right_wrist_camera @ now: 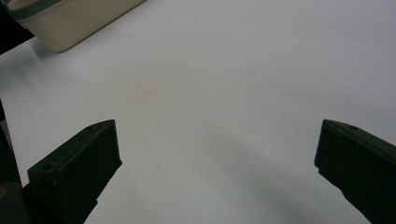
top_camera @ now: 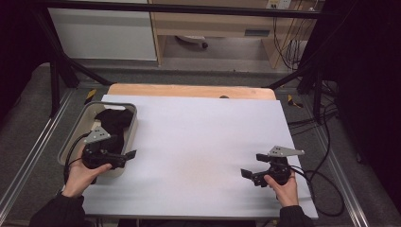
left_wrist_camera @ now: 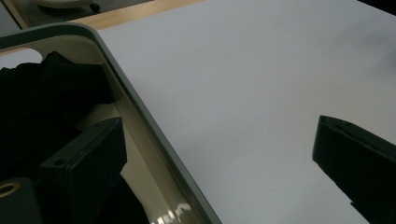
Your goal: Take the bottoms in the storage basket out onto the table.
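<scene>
I hold my left tool [top_camera: 126, 156] over the near right rim of a grey tub [top_camera: 75, 128] at the left edge of the worktop [top_camera: 198, 142], jaws wide apart and holding nothing. One jaw hangs inside the tub, the other over the white sheet, as if I am lining up to reach for the black cloth [top_camera: 114, 122] bunched inside. My right tool [top_camera: 247, 174], also wide open and holding nothing, waits low near the front right, well apart. Between them lies open white sheet, offering free room for spreading cloth.

Grey carpet floor [top_camera: 28, 127], wooden desk [top_camera: 213, 23] behind, dim room.
</scene>
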Demonstrator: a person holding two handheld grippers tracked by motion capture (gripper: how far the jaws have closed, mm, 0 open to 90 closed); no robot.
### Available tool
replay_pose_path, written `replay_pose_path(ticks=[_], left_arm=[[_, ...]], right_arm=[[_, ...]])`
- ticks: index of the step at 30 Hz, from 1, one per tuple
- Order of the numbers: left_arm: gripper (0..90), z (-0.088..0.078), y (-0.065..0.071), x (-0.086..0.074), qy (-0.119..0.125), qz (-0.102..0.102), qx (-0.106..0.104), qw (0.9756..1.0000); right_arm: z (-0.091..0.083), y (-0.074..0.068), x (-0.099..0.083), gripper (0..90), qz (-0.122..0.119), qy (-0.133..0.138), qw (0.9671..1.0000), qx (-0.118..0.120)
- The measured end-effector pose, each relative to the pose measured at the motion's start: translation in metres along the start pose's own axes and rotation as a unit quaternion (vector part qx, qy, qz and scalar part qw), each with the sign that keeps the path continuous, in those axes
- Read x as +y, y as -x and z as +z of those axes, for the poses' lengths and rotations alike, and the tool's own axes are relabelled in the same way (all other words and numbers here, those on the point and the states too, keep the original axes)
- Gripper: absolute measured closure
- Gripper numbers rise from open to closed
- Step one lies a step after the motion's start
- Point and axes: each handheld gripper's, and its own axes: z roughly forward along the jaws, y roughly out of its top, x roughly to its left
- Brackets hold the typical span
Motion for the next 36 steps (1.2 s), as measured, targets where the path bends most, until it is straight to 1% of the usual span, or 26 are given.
replay_pose_path(ticks=[9,12,14,17,24,28,33,36], left_arm=[[2.7,-0.005,-0.007,0.004,0.000,-0.005,0.014,0.9999],[2.7,-0.006,-0.010,0.005,-0.003,-0.006,0.020,0.9998],[2.8,-0.007,-0.013,0.006,-0.006,-0.007,0.028,0.9996],[2.8,-0.009,-0.017,0.006,-0.004,-0.016,0.030,0.9994],[2.9,-0.011,-0.025,0.010,-0.004,-0.020,0.042,0.9989],[2.8,-0.012,-0.032,0.014,-0.005,-0.023,0.054,0.9983],[2.9,-0.010,-0.041,0.016,-0.011,-0.031,0.062,0.9975],[2.9,-0.010,-0.046,0.018,-0.011,-0.031,0.070,0.9970]], right_arm=[[0.001,-0.001,-0.001,0.6,-0.005,-0.005,1.0000,-0.002],[0.001,-0.001,-0.001,0.6,-0.004,-0.005,1.0000,-0.002],[0.001,0.000,-0.001,0.6,-0.005,-0.005,1.0000,-0.003],[0.001,-0.001,-0.001,0.6,-0.005,-0.005,1.0000,-0.003],[0.001,-0.001,-0.001,0.6,-0.005,-0.005,1.0000,-0.004],[0.001,-0.001,-0.001,0.6,-0.006,-0.005,1.0000,-0.004],[0.001,-0.001,-0.001,0.6,-0.006,-0.004,1.0000,-0.004],[0.001,-0.001,-0.001,0.6,-0.006,-0.005,1.0000,-0.004]])
